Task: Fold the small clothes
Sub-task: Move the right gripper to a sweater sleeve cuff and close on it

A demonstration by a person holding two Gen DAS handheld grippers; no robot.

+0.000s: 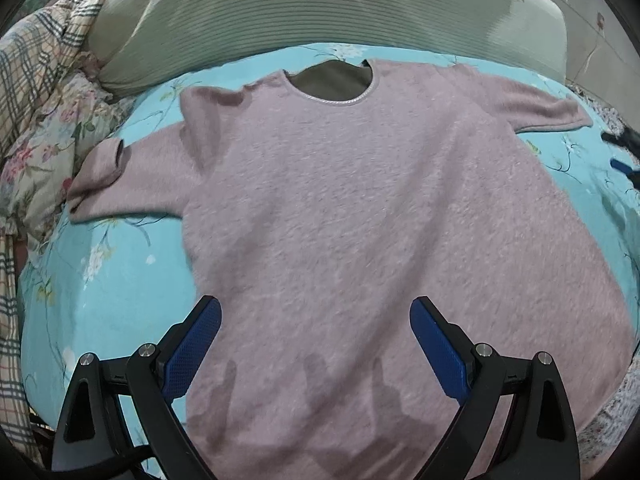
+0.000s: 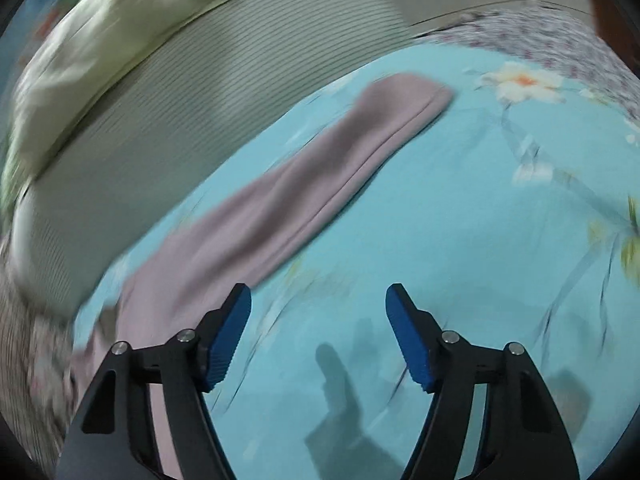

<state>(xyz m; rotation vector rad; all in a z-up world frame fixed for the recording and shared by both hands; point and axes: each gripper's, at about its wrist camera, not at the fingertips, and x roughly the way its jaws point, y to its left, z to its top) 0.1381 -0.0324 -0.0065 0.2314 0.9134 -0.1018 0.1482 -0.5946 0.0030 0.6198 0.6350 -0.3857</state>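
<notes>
Pink fuzzy top (image 1: 360, 220) lies flat, front up, spread across the turquoise floral sheet (image 1: 120, 280). Neck opening (image 1: 334, 82) at the far end, grey lining visible inside it. Hem is nearest the left cam, running under and past the tool. Both short sleeves are out to the sides: one sleeve (image 1: 108, 176) w/ its cuff end slightly curled, the other sleeve (image 1: 536, 110) lying flat toward the sheet's far edge.

Left gripper (image 1: 316, 320) hovers above the lower body of the top, jaws spread wide, nothing between them; blue pads (image 1: 192, 348) face inward, shadows of the fingers fall on the fabric just below. Can't tell if it touches the cloth.

Right wrist view is motion-blurred. It shows the same top's sleeve (image 2: 320, 168) stretched diagonally over the sheet (image 2: 480, 220), cuff at the far end, seam line along its length. Right gripper (image 2: 318, 304) is also spread wide, empty, above bare sheet just beside the sleeve; its one finger (image 2: 230, 332) overlaps the pink edge in view, contact unclear.

Beyond the sheet: striped grey-green pillow (image 1: 300, 12) along the far side, plaid quilt (image 1: 36, 80) bunched next to it, floral fabric (image 1: 52, 148) below that. Pale yellow-green pillow (image 2: 100, 52) sits atop the striped one (image 2: 200, 92) in right view; purple-patterned cloth (image 2: 560, 36) at the sheet's far corner.
</notes>
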